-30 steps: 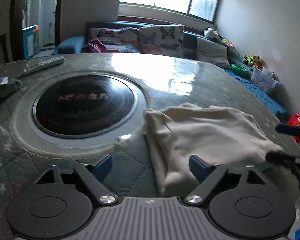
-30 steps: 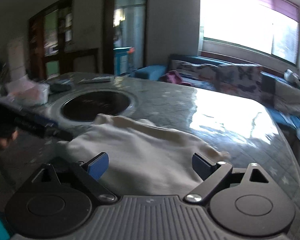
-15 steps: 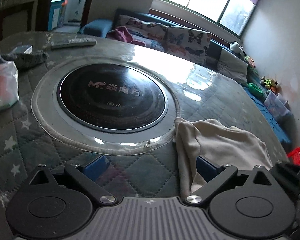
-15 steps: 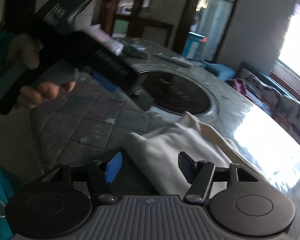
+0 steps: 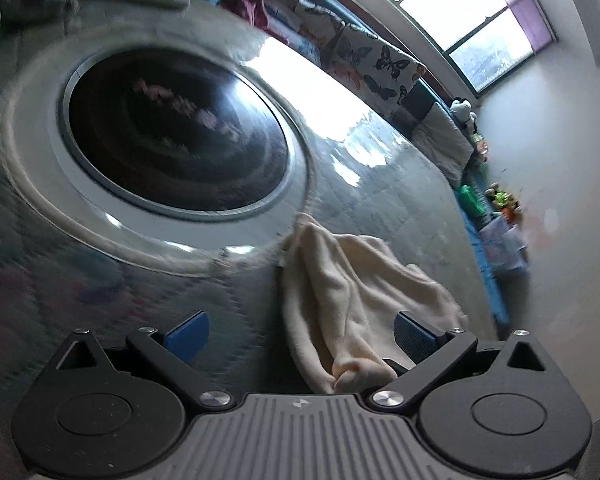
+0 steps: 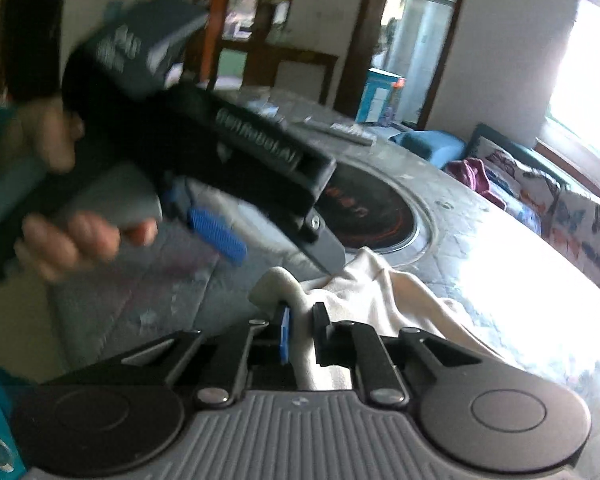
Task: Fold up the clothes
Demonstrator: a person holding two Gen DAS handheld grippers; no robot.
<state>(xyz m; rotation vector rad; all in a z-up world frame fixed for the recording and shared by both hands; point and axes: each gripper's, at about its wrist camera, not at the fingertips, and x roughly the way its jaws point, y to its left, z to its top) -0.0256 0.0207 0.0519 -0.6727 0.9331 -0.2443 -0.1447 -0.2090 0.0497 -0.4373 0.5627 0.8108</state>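
our right claw [image 6: 300, 334] is clamped on the cloth [image 6: 372, 292] beside the hob [image 6: 374, 210]. our left claw [image 5: 300, 334] gapes, cloth [image 5: 340, 292] lying between its fingers.

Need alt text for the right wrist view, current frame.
The right gripper is shut on a bunched fold of a cream garment lying on a quilted table. Just beyond, the left gripper, blurred and held in a hand, hangs open over the cloth's far edge, near a round black cooktop.
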